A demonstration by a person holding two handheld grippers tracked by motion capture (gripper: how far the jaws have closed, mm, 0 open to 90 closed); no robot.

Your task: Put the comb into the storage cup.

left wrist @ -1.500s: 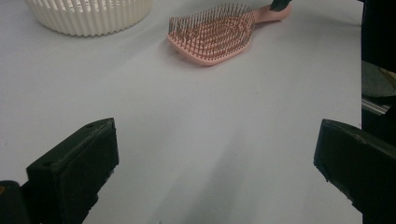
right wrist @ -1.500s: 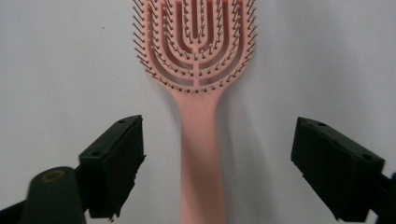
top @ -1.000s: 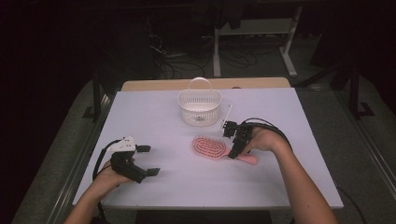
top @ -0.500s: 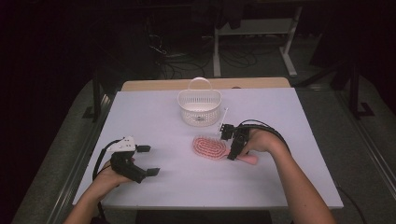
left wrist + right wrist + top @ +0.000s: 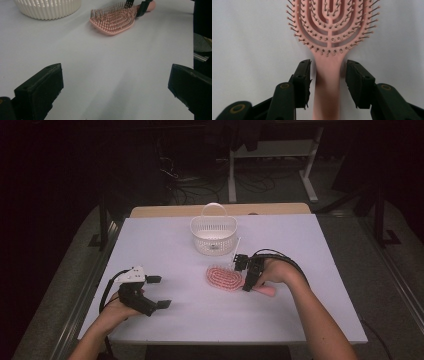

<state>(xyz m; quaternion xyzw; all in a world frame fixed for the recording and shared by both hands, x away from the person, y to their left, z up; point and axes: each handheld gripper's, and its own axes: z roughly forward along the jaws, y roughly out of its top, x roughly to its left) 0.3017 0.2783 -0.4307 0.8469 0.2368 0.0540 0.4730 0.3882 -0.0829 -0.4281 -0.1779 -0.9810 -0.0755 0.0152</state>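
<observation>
- Dim room; matte white table (image 5: 310, 320).
- At left, left gripper (image 5: 159, 291), jaws spread wide over bare tabletop.
- Mid-table, ribbed white plastic basket (image 5: 213, 234), arched handle.
- Right of centre, pink plastic hairbrush (image 5: 225, 277), bristles up, lying flat, oval head toward left, handle toward right.
- Right gripper (image 5: 328, 75) astride handle neck, jaws just closing, slim gaps either side.
</observation>
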